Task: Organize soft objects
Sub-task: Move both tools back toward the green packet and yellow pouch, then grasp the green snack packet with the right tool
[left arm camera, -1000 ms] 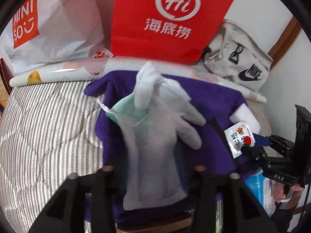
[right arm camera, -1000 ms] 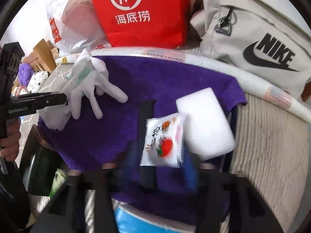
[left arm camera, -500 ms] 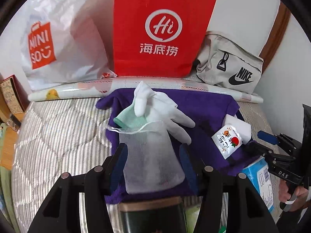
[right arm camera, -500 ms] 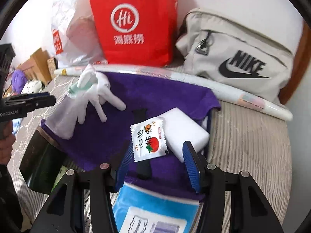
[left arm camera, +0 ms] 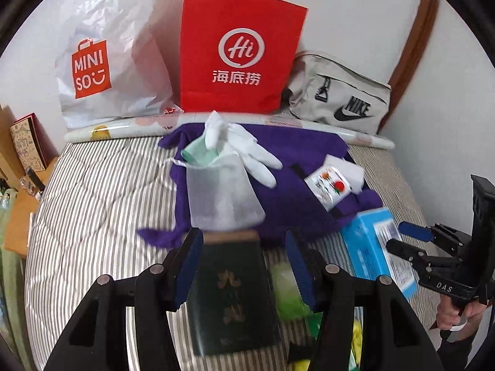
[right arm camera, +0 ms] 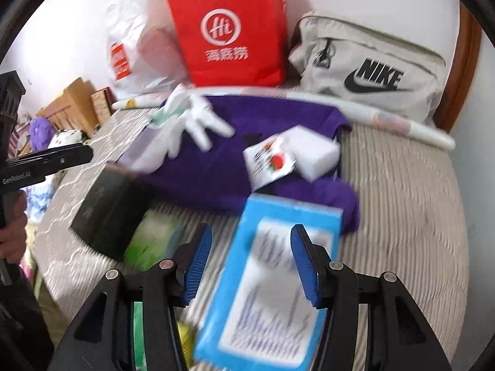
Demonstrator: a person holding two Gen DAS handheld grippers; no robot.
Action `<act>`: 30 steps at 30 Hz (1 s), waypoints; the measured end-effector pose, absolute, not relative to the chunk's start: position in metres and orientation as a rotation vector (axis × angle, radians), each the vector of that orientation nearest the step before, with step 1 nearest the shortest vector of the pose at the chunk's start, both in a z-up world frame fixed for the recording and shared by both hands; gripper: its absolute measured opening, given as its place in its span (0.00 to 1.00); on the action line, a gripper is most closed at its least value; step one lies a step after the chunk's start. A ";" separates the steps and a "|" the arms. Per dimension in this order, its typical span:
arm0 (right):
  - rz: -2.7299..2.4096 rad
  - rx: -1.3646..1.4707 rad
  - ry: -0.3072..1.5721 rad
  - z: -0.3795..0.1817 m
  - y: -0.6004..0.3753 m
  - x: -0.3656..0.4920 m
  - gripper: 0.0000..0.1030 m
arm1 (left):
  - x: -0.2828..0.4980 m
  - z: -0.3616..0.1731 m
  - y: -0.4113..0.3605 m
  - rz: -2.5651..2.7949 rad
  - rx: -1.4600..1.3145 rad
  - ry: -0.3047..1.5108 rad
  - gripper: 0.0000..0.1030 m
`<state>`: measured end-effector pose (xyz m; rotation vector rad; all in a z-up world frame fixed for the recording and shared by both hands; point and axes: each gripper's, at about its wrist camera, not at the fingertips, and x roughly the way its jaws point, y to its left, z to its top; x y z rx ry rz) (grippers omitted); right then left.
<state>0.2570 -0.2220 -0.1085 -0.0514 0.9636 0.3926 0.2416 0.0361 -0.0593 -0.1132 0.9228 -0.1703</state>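
A: What sits nearest the left gripper point(left arm camera: 244, 266)?

B: Its blue-padded jaws are spread wide with nothing between them. Just under them, near the bed's front edge, a dark green box point(left arm camera: 232, 293) lies on the striped bedcover point(left arm camera: 92, 204), with a blurred green packet point(left arm camera: 287, 290) touching its right side.

A: And the right gripper point(right arm camera: 250, 262)?

B: Also spread apart and holding nothing. It hangs over a blue packet point(right arm camera: 278, 266) with a white label, which lies toward the front of the bed; motion blur smears the label's print.

A: Where are the soft things?

B: Farther in, a purple cloth point(left arm camera: 297, 198) is laid out across the middle of the bed. On its left part rests a white mesh pouch point(left arm camera: 219, 198) with a drawstring, and a white glove point(left arm camera: 247, 148) with a pale green cuff lies partly on the pouch's top edge, fingers pointing toward the bed's right side. On the cloth's right part, a small sachet point(left arm camera: 329, 185) printed with a tomato leans on a white sponge block point(right arm camera: 312, 151). The blue packet's far corner touches the cloth's near edge.

A: Beyond that?

B: A printed roll point(left arm camera: 130, 125) runs along the bed's back edge. Behind it, against the wall, stand a white plastic bag point(left arm camera: 117, 46), a red paper bag point(left arm camera: 238, 52) and a beige pouch bag point(left arm camera: 340, 95) toward the back right corner.
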 end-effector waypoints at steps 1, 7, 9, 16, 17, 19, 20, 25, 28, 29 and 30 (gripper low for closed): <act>0.403 -0.052 0.964 -0.109 -0.221 0.249 0.51 | 0.235 -0.060 0.034 -0.175 -0.109 0.922 0.51; 0.428 -0.033 0.968 -0.114 -0.214 0.203 0.51 | 0.199 -0.073 0.027 -0.189 -0.114 0.956 0.51; 0.435 -0.028 0.968 -0.115 -0.211 0.191 0.51 | 0.189 -0.077 0.028 -0.186 -0.123 0.959 0.51; 0.515 -0.087 1.002 -0.134 -0.172 0.156 0.51 | 0.157 -0.096 0.038 -0.185 -0.151 0.968 0.51; 0.520 -0.090 1.012 -0.137 -0.166 0.154 0.51 | 0.154 -0.099 0.039 -0.183 -0.151 0.969 0.51; 0.527 -0.076 1.026 -0.142 -0.161 0.153 0.51 | 0.147 -0.105 0.043 -0.173 -0.147 0.975 0.51; 0.522 -0.064 1.037 -0.145 -0.159 0.153 0.51 | 0.145 -0.108 0.046 -0.170 -0.149 0.976 0.51; 0.464 0.007 1.119 -0.163 -0.156 0.159 0.52 | 0.137 -0.121 0.059 -0.192 -0.197 0.989 0.51; 0.446 0.063 1.126 -0.164 -0.157 0.161 0.61 | 0.134 -0.130 0.066 -0.208 -0.236 0.999 0.51; 0.444 0.069 1.128 -0.164 -0.156 0.162 0.62 | 0.133 -0.132 0.066 -0.213 -0.244 1.001 0.51; 0.429 0.070 1.130 -0.164 -0.155 0.163 0.62 | 0.132 -0.134 0.067 -0.219 -0.249 1.003 0.51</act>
